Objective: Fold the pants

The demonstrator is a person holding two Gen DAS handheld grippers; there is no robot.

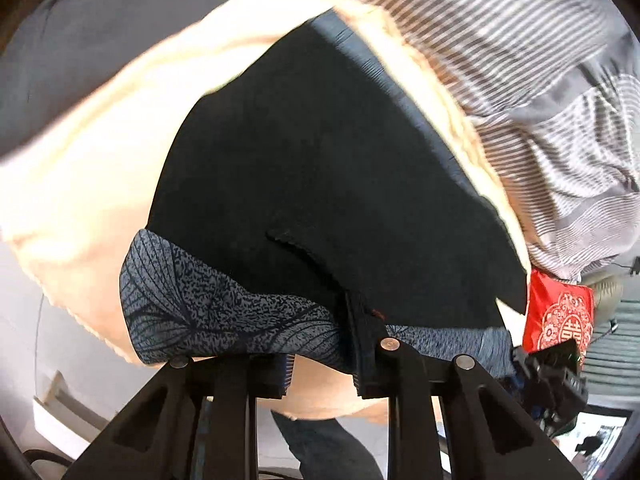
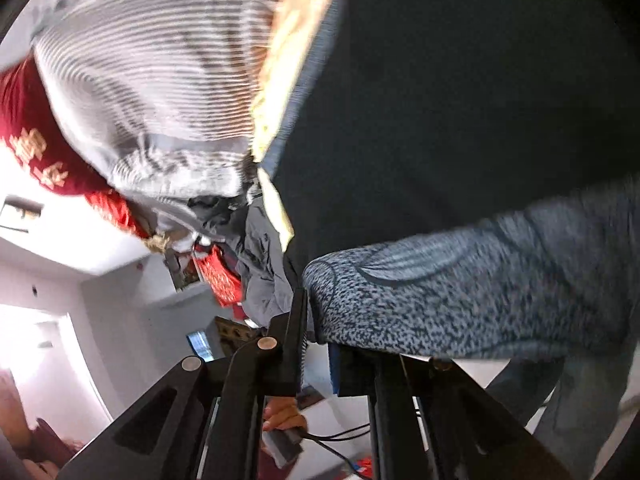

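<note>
The pants are dark navy, with a speckled blue-grey leaf-print band along their near edge. They lie spread over a cream fleece blanket. In the left wrist view my left gripper is shut on that printed edge, beside a dark seam strip. In the right wrist view the same pants fill the upper right. Their printed band drapes across my right gripper, which is shut on it. The picture is blurred by motion.
Grey striped bedding lies beyond the blanket and also shows as striped bedding in the right wrist view. A red patterned bag sits at the right. A person's hand and a jeans leg are below.
</note>
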